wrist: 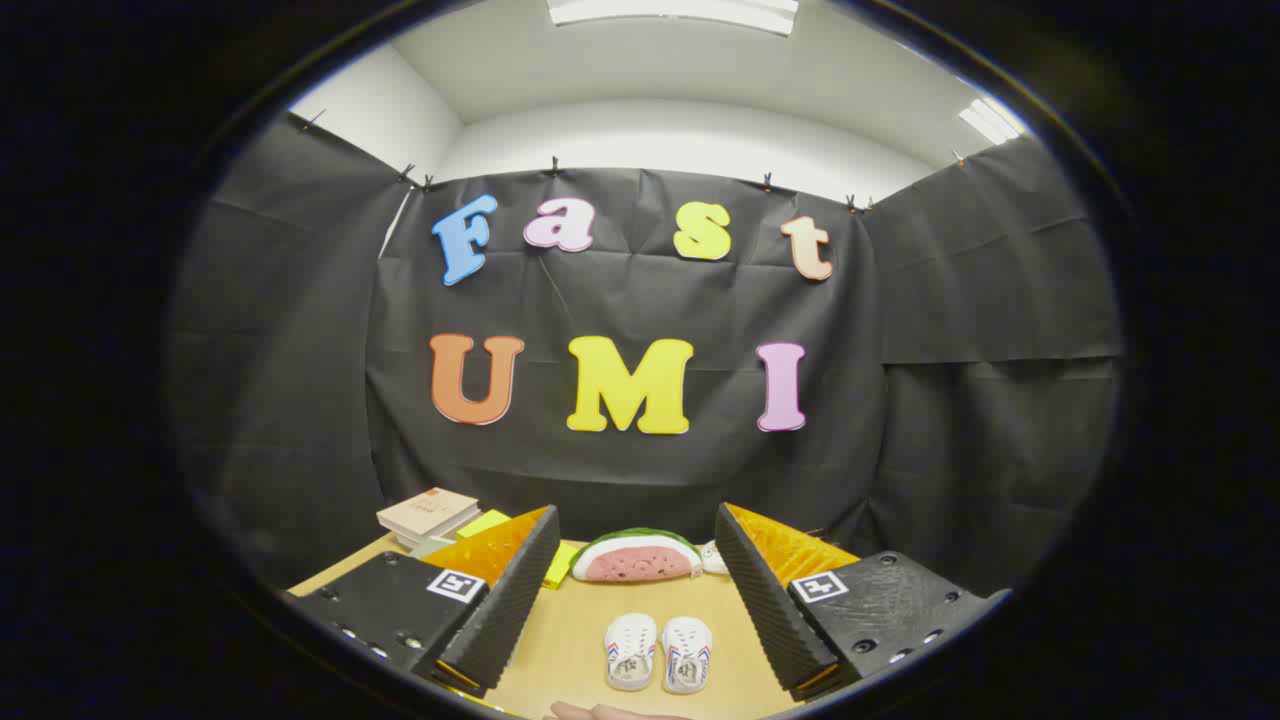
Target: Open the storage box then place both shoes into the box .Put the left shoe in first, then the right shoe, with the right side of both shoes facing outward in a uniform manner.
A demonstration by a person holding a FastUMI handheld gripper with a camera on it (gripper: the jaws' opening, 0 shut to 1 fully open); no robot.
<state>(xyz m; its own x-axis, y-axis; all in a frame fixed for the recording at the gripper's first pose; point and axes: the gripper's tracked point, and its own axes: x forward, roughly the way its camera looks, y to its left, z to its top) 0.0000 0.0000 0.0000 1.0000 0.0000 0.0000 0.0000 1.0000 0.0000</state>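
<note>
Here the gripper (635, 600) is held above the wooden table (570, 640) with its two ridged black fingers (505, 590) spread wide apart, holding nothing. Between the fingers, on the near part of the table, lies the pair of small white shoes (658, 652), side by side and almost touching. Their long axes run near to far, parallel to each other; the rounded toes point to the far side and the open heels face near. Each shoe is white with small holes on top, and the right one shows red and blue marks along its side. Bare tabletop surrounds the pair on the left, right and far sides. Farther off sits a watermelon-slice toy (636, 557), and to the far left a stack of books (428, 515) near the table's edge. A hand (600, 712) shows just near of the shoes.
</note>
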